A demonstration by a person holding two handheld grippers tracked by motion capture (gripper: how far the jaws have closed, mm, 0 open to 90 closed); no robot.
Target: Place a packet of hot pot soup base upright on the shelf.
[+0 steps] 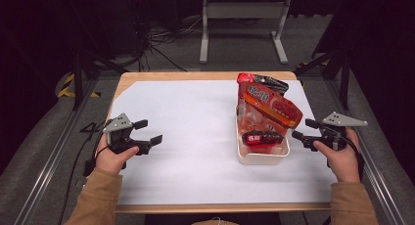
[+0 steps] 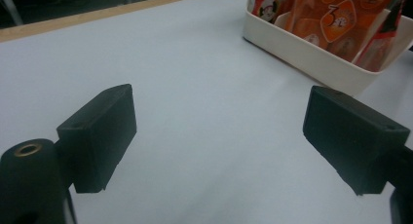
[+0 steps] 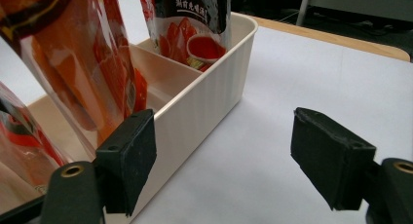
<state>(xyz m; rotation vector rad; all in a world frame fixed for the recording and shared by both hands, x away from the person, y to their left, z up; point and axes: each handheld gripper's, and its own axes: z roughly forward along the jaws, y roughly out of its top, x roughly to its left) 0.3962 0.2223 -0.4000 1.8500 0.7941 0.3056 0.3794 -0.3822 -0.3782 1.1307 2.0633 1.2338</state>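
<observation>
The left gripper [image 1: 148,131] has its black fingers [image 2: 97,136] spread wide, with nothing between them. It hovers over the left side of the table [image 1: 171,186], held in the person's left hand [image 1: 113,156]. The right gripper [image 1: 304,129] has its fingers [image 3: 127,158] spread wide too, and they hold nothing. It sits at the right side of the table in the right hand [image 1: 342,159]. Its near finger is just beside the outer wall of a cream plastic bin [image 3: 214,102], but I cannot tell if they touch.

The bin [image 1: 264,157] stands right of the middle of the table. It has ribbed sides and a wall inside that splits it into parts. Shiny red and orange snack bags [image 1: 266,107] stand up in it and lean toward the far side. One far bag [image 3: 192,19] has a dark top and a picture of a bowl of red sauce. A small red and black packet [image 1: 261,138] lies across the near part of the bin. The bags carry writing, but it is too small and blurry to read.

A white sheet [image 1: 186,122] covers most of the wooden table. Past the far edge there is a grey floor with cables [image 1: 161,44] and the legs of a grey metal stand [image 1: 242,27].
</observation>
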